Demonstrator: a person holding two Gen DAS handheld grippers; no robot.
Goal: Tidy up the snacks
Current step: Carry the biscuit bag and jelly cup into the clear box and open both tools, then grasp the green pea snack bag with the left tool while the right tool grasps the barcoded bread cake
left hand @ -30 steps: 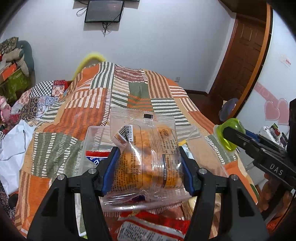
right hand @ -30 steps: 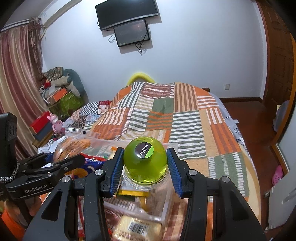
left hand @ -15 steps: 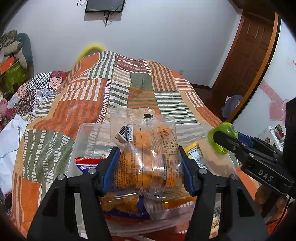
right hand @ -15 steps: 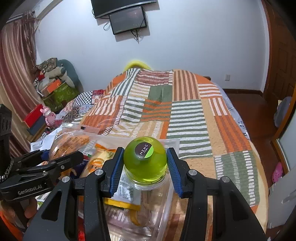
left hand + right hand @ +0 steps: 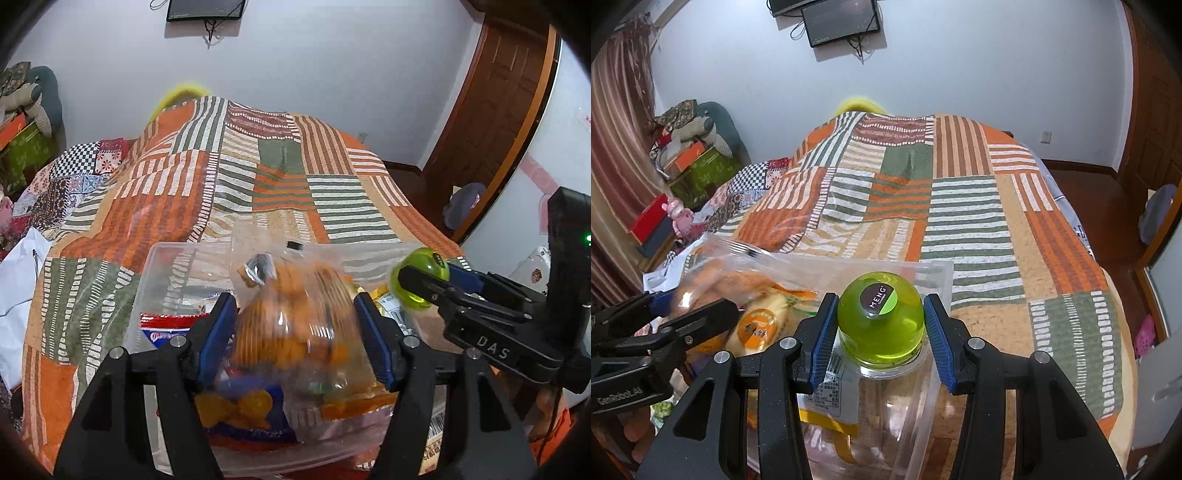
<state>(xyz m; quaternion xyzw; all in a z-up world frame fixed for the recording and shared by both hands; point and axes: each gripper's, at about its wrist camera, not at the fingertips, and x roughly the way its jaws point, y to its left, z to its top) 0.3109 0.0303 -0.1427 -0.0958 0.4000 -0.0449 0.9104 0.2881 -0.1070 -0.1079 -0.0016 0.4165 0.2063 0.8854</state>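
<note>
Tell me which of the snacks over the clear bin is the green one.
The round green jelly cup with the MENG sticker, gripped by the right gripper. The left gripper grips an orange snack bag in clear wrap.

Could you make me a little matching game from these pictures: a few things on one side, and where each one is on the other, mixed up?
Things:
1. green jelly cup
2. clear bag of orange snacks
3. clear plastic bin
4. screen

Places:
A. on the patchwork bedspread
B. between the right gripper fingers
C. on the wall
D. between the left gripper fingers

Pairs: 1-B, 2-D, 3-A, 4-C
</note>
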